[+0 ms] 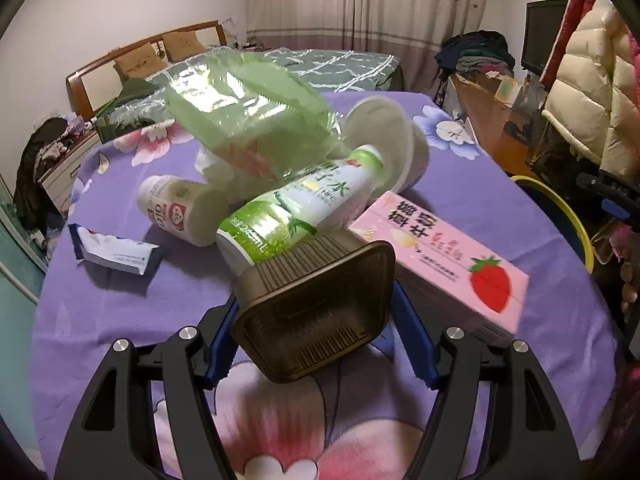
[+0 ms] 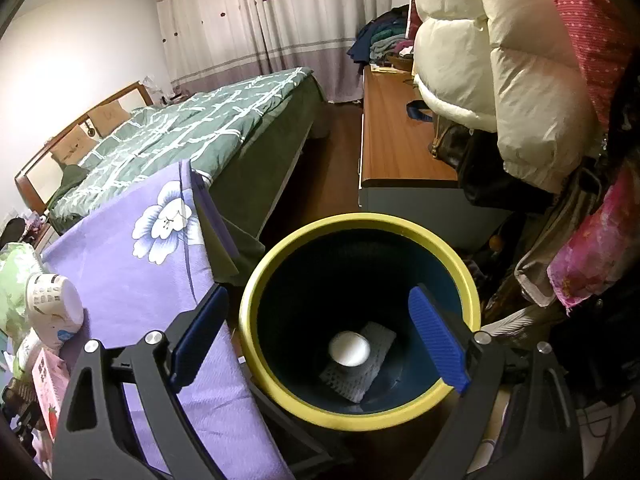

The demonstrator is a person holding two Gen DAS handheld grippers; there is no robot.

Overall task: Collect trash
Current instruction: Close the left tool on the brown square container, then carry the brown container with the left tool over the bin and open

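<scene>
My left gripper (image 1: 316, 320) is shut on a dark brown plastic tray (image 1: 316, 308) and holds it above the purple flowered cloth (image 1: 120, 312). Behind it lie a green-labelled bottle (image 1: 296, 208), a pink strawberry milk carton (image 1: 444, 260), a white yogurt bottle (image 1: 180, 208), a blue-and-white wrapper (image 1: 116, 254), a green plastic bag (image 1: 248, 120) and a white paper bowl (image 1: 384, 140). My right gripper (image 2: 320, 340) is open and empty over the yellow-rimmed bin (image 2: 256, 288), which holds a white lid (image 2: 349, 348) and a grey cloth-like piece (image 2: 360, 376).
The bin's rim (image 1: 560, 208) shows at the table's right edge in the left wrist view. A green-quilted bed (image 2: 180, 128) stands behind the table. A wooden desk (image 2: 396, 140) and hanging coats (image 2: 500, 80) are to the right of the bin.
</scene>
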